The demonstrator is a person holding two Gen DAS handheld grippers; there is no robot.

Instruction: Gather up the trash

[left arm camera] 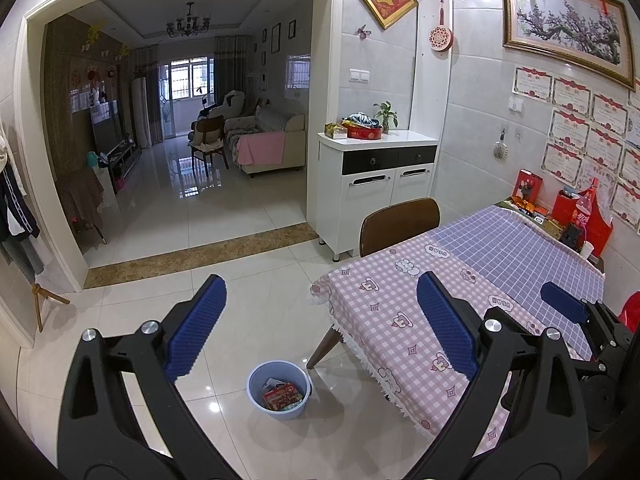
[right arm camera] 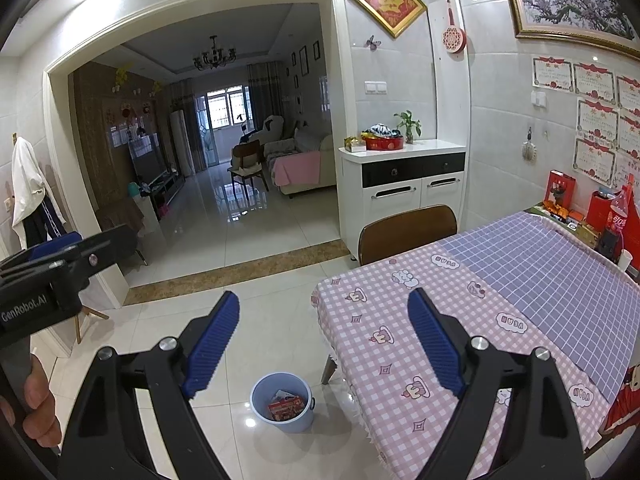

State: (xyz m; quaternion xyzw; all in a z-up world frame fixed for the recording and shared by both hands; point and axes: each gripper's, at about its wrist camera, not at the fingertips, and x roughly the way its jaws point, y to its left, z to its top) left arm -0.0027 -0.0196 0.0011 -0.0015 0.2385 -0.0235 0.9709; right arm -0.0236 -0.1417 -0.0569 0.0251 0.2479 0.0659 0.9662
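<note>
Gripping hand [right arm camera: 38,400] only in right view

**Floor, counter and cabinet: loads as seen**

Glossy white tiled floor [left arm camera: 224,216], crossed by a brown threshold strip [left arm camera: 200,256] at the archway. Near centre, standing on the tiles just left of the counter's near corner: a light blue bucket [left arm camera: 279,390] holding a red printed packet [left arm camera: 282,395] and other scraps.

At right, a counter [left arm camera: 404,320] under a pink checked cloth, overlaid farther right by a lilac grid cloth [left arm camera: 516,252]. Bare across the middle. Crowded along the far-right wall edge: red boxes [left arm camera: 530,186], a cola bottle [left arm camera: 583,210], a white cup [left arm camera: 587,249].

Farther back, a white cabinet [left arm camera: 376,184] topped with a red tin [left arm camera: 365,132] and a potted plant [left arm camera: 386,114].
</note>
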